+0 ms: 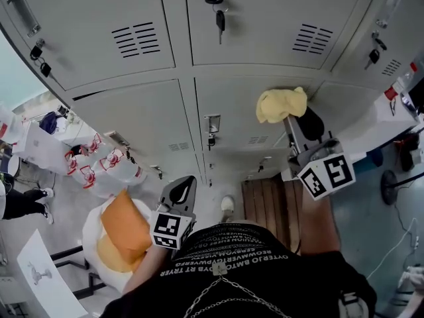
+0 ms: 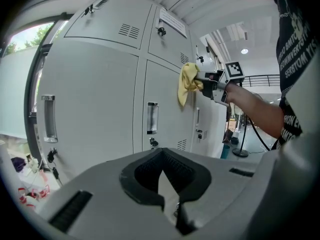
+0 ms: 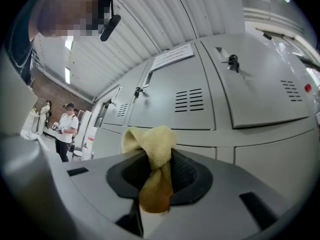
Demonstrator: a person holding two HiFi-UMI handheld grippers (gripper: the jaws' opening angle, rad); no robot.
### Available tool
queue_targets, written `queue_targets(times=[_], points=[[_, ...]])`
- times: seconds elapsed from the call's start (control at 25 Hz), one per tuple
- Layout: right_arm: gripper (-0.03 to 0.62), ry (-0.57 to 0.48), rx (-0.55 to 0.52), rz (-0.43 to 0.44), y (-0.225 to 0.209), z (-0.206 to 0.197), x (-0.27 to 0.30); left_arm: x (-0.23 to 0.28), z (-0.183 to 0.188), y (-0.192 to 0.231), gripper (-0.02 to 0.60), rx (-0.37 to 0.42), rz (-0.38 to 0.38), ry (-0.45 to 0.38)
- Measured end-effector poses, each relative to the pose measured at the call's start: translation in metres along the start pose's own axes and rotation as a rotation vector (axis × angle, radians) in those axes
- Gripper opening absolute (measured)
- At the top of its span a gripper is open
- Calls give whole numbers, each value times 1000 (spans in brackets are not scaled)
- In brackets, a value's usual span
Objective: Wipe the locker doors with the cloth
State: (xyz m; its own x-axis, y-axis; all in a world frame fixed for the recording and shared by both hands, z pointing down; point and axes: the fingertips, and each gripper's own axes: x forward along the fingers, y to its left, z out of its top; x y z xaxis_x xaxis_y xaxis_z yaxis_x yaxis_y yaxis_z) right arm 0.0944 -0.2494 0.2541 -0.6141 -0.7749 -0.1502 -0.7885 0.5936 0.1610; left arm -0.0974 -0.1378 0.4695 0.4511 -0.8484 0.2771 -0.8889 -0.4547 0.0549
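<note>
Now R gripper (image 1: 287,116) clamps cloth (image 1: 281,104) at locker door (image 1: 232,101), prob. touching; L gripper (image 1: 185,183) closed, empty.

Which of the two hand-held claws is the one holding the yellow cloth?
The right gripper, up by the locker doors: its jaws are shut on the yellow cloth. The left gripper, held back from them, has nothing between its jaws.

one yellow cloth (image 1: 281,103), one left tool (image 1: 188,181), one right tool (image 1: 289,117)

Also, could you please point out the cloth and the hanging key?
cloth (image 1: 281,105), head view, its bunched middle.
hanging key (image 1: 220,21), head view, its dark head.
</note>
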Motion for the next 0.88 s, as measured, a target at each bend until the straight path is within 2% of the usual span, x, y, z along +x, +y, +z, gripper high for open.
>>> queue_targets(times=[0.2, 0.36, 0.52, 0.68, 0.88], points=[[95, 47, 13, 126, 47, -21, 30, 1, 3, -3, 3, -2, 3, -11], [95, 92, 21, 183, 74, -41, 51, -3, 1, -4, 3, -3, 8, -7], [95, 126, 28, 211, 93, -56, 72, -5, -2, -1, 3, -11, 23, 0], [95, 156, -18, 242, 110, -66, 84, -5, -3, -2, 3, -12, 25, 3], [95, 191, -84, 206, 110, -78, 89, -4, -6, -2, 3, -10, 22, 9]])
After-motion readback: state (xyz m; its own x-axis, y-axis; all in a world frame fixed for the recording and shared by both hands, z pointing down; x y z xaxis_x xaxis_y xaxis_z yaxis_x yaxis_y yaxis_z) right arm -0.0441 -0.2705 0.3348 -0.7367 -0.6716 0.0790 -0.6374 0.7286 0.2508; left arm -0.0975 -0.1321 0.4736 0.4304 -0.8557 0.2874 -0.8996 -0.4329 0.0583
